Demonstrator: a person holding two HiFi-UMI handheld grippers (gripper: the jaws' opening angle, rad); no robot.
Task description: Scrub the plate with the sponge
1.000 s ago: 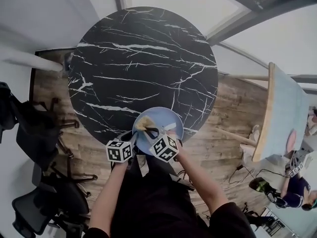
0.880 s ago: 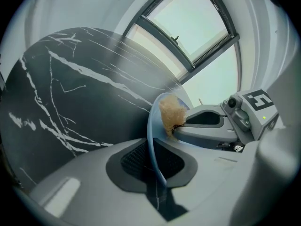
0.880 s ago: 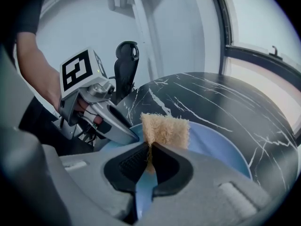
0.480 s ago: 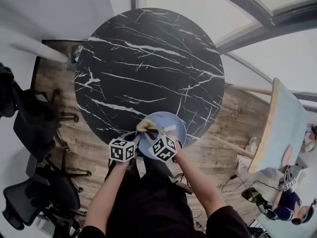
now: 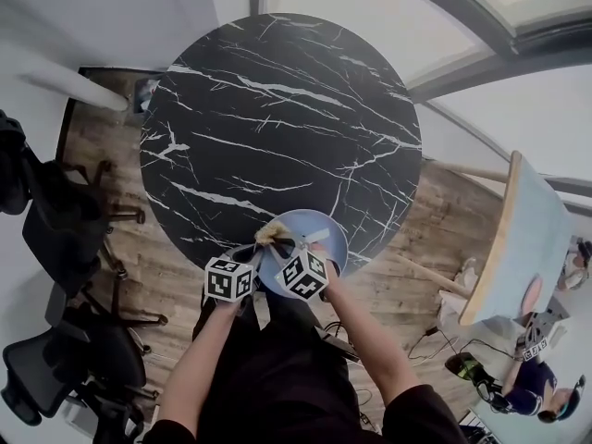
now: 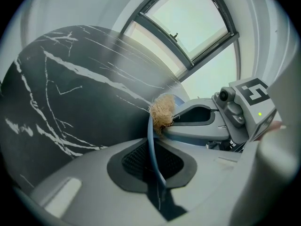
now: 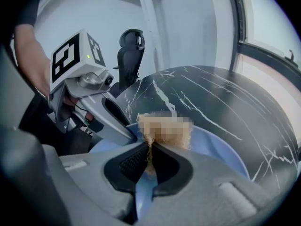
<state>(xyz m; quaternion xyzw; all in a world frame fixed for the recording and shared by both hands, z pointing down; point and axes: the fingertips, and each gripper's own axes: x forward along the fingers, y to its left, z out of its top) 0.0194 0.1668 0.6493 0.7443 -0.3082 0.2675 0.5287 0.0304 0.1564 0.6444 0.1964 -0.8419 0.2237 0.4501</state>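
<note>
left gripper (image 6: pixel 151 160) just closed on plate (image 5: pixel 326 231) rim | sponge (image 7: pixel 164 131) in right gripper (image 7: pixel 149 163) — on plate

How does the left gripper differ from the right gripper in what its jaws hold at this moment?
The left gripper clamps the thin rim of the round light-blue plate, its jaws having just closed further on it; the right gripper pinches the tan fibrous sponge. The left gripper holds at the plate's edge; the right gripper reaches over the plate's inside. Both are shut on something.

Pale blue plate (image 5: pixel 326 222) at the dark surface's (image 5: pixel 277 109) near edge; tan, fibrous sponge (image 5: pixel 270 233) touching its left rim.
</note>
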